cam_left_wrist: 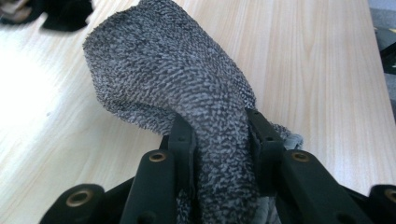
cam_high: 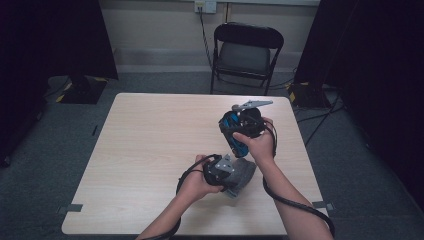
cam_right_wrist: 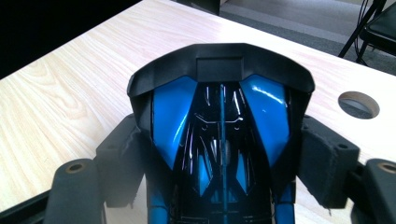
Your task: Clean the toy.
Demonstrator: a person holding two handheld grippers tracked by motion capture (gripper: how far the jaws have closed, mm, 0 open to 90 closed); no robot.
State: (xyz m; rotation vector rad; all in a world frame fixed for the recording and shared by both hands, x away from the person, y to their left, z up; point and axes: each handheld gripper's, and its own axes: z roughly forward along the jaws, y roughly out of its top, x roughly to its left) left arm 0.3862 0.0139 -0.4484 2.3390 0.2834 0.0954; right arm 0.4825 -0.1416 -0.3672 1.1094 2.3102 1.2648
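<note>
The toy car (cam_high: 234,131) sits clamped in the right gripper (cam_high: 243,125) above the right half of the table (cam_high: 150,150). Nearer the front edge, just left of it, the left gripper (cam_high: 222,172) pinches the cloth (cam_high: 242,172), which rests on the table. A chair (cam_high: 246,52) stands beyond the far edge.

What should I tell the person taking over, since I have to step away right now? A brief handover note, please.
Left hand-held gripper: shut on the grey cloth, low over the table near its front edge.
Right hand-held gripper: shut on the blue and black toy car, held up above the table's right side.
Done: both things are picked up and held close together.
Left: probably wiping the car with the cloth; they are not touching yet. Then set both down.
</note>
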